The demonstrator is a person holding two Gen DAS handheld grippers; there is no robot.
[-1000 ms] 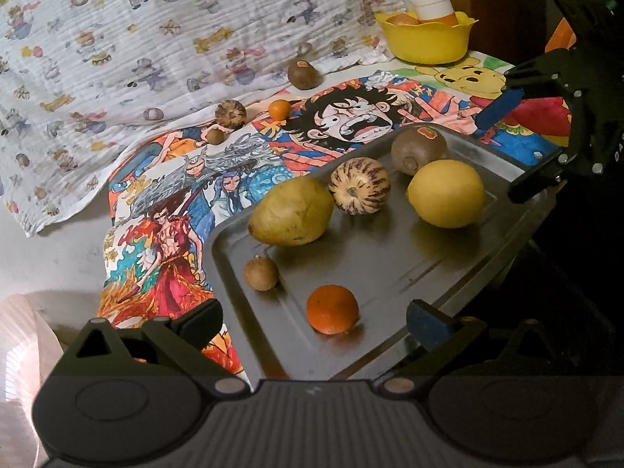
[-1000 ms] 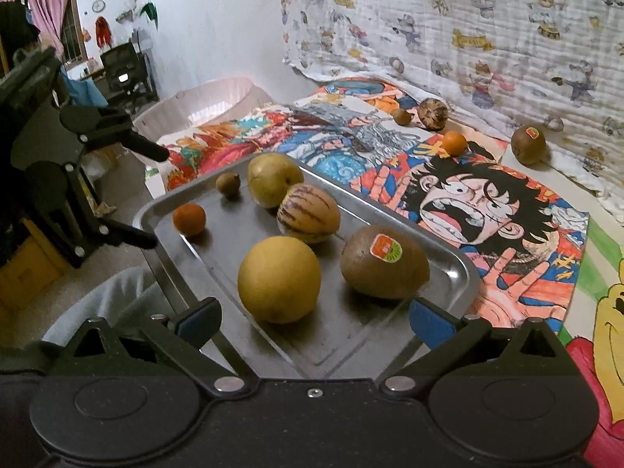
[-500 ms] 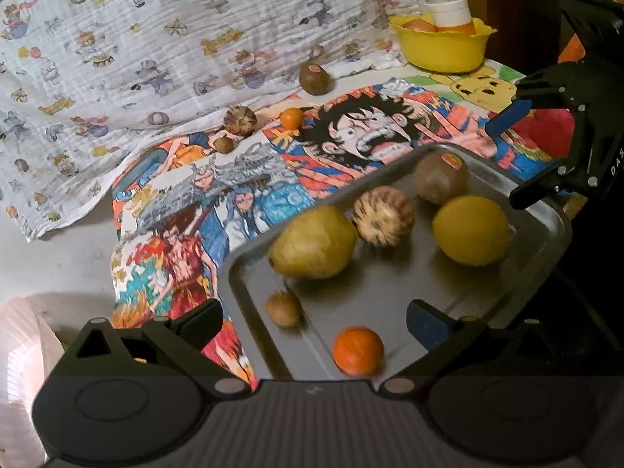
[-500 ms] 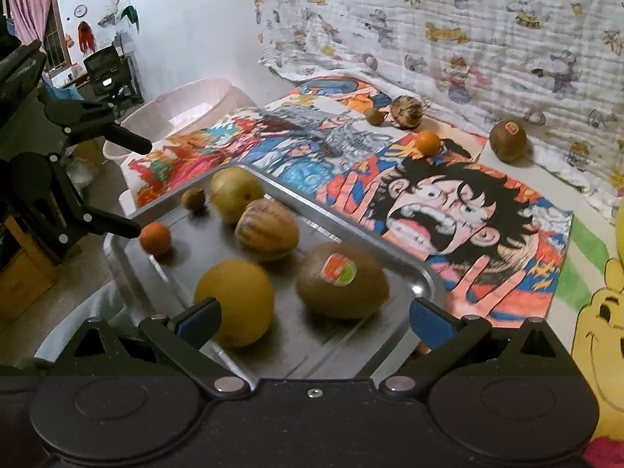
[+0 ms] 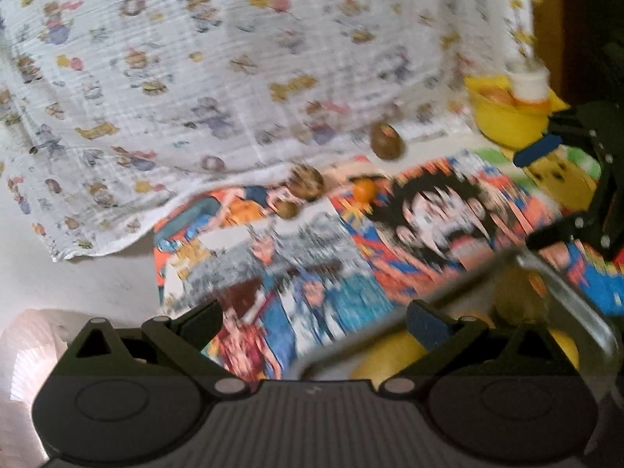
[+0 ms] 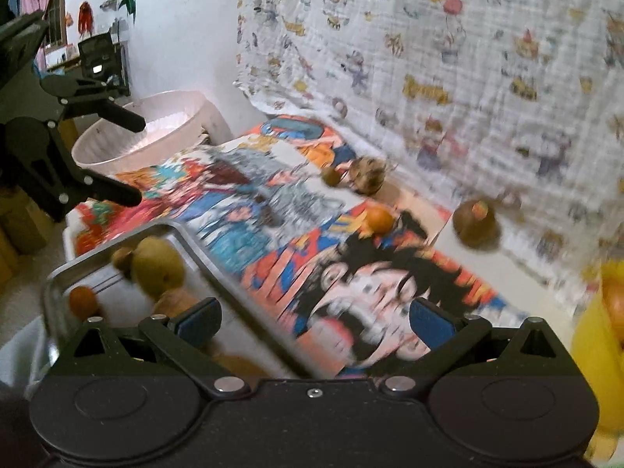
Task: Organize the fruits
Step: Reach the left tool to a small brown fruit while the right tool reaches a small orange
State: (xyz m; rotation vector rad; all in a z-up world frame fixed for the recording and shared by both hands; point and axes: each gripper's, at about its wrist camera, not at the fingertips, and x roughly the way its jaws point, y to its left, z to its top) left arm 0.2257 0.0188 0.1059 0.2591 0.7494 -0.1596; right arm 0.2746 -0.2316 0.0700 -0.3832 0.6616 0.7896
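Observation:
A metal tray point(image 6: 183, 234) lies at the near edge of the cartoon mat, low in both views. It holds a pear point(image 6: 158, 269), a small orange point(image 6: 82, 302), a small brown fruit point(image 6: 123, 259) and other fruit partly hidden by my fingers. Loose on the mat at the back lie a stickered kiwi point(image 6: 474, 220), an orange point(image 6: 378, 218), a striped melon point(image 6: 366, 175) and a small brown fruit point(image 6: 331, 175). My right gripper point(image 6: 315, 323) is open and empty above the mat. My left gripper point(image 5: 316, 319) is open and empty beside the tray's point(image 5: 565, 296) left end.
A yellow bowl point(image 5: 507, 121) with fruit and a white bottle stands at the far right corner. A white tub point(image 6: 156, 128) sits beyond the mat's left end. A printed white cloth point(image 5: 195, 78) hangs behind the table. Both views are motion-blurred.
Both grippers have swung up and away from the tray, which has slid to the bottom of each view. The loose fruits at the back now sit nearer the centre. Both stay open.

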